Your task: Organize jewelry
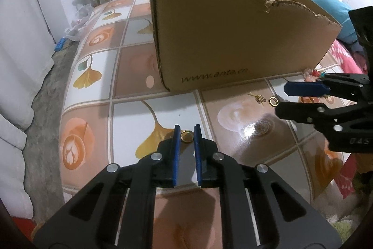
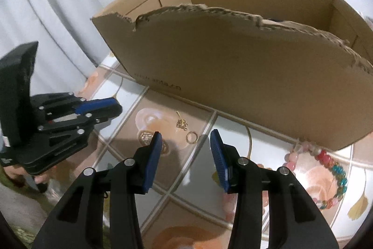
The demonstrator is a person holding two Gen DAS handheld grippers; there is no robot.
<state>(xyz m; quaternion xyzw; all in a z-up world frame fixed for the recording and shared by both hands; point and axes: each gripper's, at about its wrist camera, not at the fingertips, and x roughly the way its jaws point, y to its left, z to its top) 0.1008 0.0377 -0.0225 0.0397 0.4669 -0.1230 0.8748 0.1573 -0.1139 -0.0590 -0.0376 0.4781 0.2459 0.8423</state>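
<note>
Tiled bench (image 1: 130,113): my left claw (image 1: 186,135) pinches a gold ring (image 1: 187,137) between its tips; right claw (image 2: 186,144) spread, second ring (image 2: 191,137) just ahead.

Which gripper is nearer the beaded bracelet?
Right. The right gripper hovers just left of the beaded bracelet; the left gripper is farther left, beyond the small gold pieces.
</note>
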